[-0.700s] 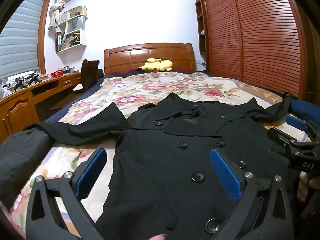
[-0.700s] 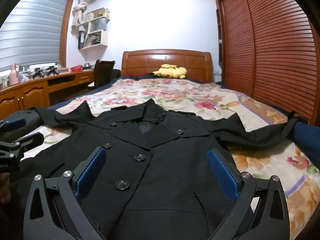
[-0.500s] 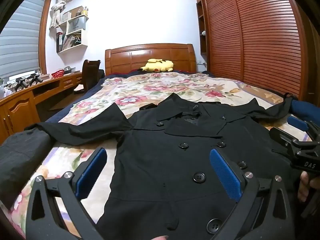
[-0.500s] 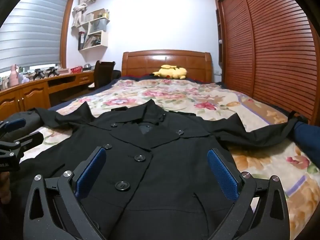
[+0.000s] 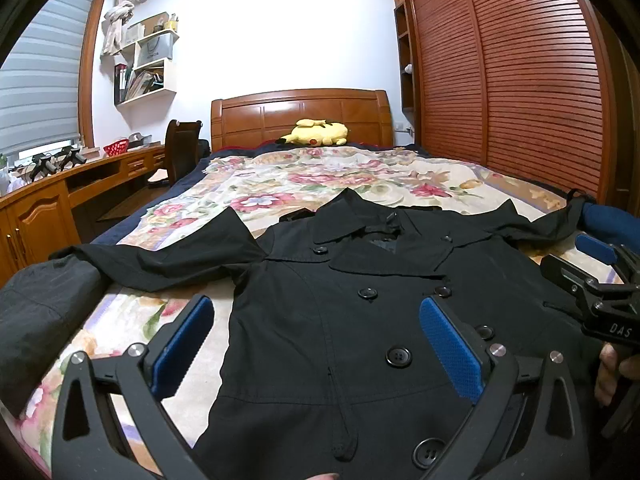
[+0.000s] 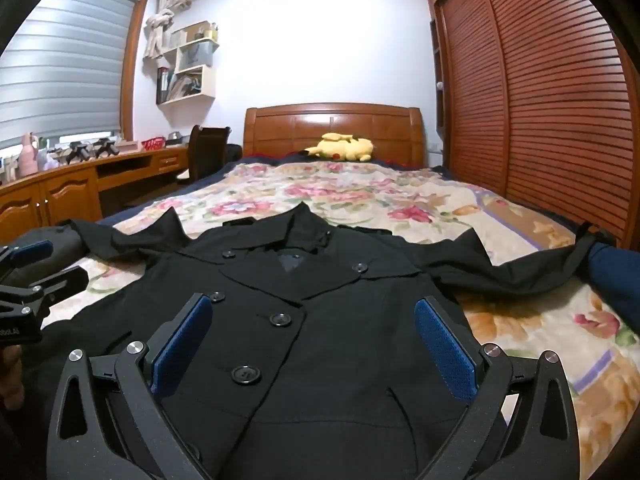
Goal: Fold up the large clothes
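A black double-breasted coat [image 5: 360, 320] [image 6: 320, 340] lies face up on the floral bedspread, collar toward the headboard, both sleeves spread out sideways. My left gripper [image 5: 316, 320] hovers open over the coat's left half, nothing between its blue pads. My right gripper [image 6: 312, 320] hangs open above the coat's buttoned front, also holding nothing. In the left wrist view the right gripper [image 5: 600, 272] appears at the right edge with a hand under it. The left gripper [image 6: 36, 276] shows at the left edge of the right wrist view.
The bed [image 5: 360, 176] has a wooden headboard [image 6: 332, 128] with a yellow plush toy [image 5: 316, 134] in front of it. A wooden desk [image 6: 80, 188] and chair [image 6: 208, 152] run along the left. Slatted wardrobe doors [image 5: 520, 80] line the right wall. A dark blue item [image 6: 616, 276] lies at the right sleeve's end.
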{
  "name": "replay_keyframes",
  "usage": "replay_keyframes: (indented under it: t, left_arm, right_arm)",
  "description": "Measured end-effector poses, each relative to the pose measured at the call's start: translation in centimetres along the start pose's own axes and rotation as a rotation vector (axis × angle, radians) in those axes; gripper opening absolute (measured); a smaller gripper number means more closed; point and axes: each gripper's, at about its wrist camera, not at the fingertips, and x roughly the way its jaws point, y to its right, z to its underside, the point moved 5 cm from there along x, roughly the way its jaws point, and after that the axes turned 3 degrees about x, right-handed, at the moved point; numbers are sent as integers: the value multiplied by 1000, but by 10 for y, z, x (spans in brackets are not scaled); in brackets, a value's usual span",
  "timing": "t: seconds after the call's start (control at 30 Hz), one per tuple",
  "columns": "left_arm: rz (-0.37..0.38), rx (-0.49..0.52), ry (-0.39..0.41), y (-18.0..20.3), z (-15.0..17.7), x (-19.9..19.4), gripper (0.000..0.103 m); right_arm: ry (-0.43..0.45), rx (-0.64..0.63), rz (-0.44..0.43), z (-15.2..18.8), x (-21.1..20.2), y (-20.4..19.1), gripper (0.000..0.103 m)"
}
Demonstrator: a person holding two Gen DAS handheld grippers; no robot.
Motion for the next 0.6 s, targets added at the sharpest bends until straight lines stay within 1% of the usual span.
replay_keyframes:
  t: [0.13, 0.6]
  left_arm:
    - [-4, -3, 7, -4, -3, -3, 103]
    - [-8, -8, 13, -4, -4, -3, 103]
  right_arm:
    - [0, -5, 3, -5, 0, -6, 103]
    - [7, -2, 0, -2, 0, -2, 103]
